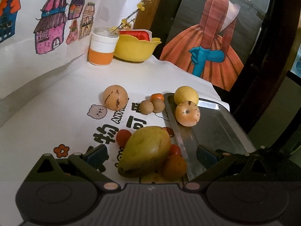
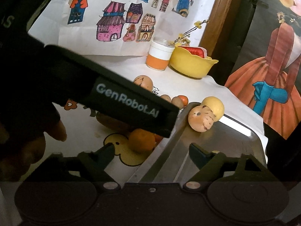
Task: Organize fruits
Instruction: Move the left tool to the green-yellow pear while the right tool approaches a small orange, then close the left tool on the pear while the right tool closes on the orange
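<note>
In the left wrist view my left gripper [image 1: 150, 156] is open, its fingers on either side of a yellow-green mango [image 1: 146, 150] without touching it. An orange [image 1: 174, 167] and two red tomatoes [image 1: 123, 137] lie against the mango. A metal tray [image 1: 222, 128] to the right holds a yellow round fruit [image 1: 186, 96] and a speckled fruit [image 1: 187, 114]. Another speckled fruit [image 1: 115, 97] and two brown balls [image 1: 146, 107] lie on the cloth. My right gripper [image 2: 153, 153] hangs open over the tray's [image 2: 225, 141] left rim, beside the orange [image 2: 141, 140]. The left gripper's body [image 2: 122, 101] hides the mango there.
A yellow bowl [image 1: 135, 49] with a red item and an orange-and-white jar [image 1: 102, 47] stand at the back by the wall of drawings. The table's edge runs just beyond the tray on the right. A hand [image 2: 56, 130] holds the left gripper.
</note>
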`<state>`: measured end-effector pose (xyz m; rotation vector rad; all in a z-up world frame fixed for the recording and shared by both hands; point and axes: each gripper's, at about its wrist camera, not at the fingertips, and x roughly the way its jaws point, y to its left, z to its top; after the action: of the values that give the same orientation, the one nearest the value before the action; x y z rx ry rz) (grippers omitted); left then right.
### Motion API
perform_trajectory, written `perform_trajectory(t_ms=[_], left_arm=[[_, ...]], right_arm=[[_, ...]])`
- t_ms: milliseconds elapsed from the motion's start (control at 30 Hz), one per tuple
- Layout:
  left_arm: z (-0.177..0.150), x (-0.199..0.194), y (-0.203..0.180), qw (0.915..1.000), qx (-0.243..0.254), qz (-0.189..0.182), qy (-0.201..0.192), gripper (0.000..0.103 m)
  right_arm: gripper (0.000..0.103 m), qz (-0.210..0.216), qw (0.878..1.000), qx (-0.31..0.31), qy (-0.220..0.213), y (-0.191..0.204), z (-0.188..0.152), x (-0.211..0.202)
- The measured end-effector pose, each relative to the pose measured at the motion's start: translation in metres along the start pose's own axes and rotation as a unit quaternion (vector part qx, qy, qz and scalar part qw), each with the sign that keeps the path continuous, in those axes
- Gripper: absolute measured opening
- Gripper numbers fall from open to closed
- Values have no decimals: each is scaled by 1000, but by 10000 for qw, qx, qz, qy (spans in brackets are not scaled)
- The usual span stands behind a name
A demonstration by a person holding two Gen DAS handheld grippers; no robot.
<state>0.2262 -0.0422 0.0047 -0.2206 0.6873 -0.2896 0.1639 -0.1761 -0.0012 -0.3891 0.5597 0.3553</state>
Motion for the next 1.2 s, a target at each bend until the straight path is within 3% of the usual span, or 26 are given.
perform_trajectory(t_ms=[267, 367, 767, 1200], left_arm=[[1, 6, 4, 9998, -123, -16, 144, 84], [1, 8, 6, 9996, -168, 10, 217, 78], [4, 12, 9, 9987, -396, 22, 322, 65], [4, 13, 9, 9984, -469, -20, 327, 61]], right_arm=[[56, 113, 9999, -68, 21, 3, 1, 6], [52, 156, 9998, -123, 19, 6, 2, 7], [41, 190, 9994, -287, 4, 10, 5, 12], [34, 129, 9994, -333, 9, 10, 5, 16]])
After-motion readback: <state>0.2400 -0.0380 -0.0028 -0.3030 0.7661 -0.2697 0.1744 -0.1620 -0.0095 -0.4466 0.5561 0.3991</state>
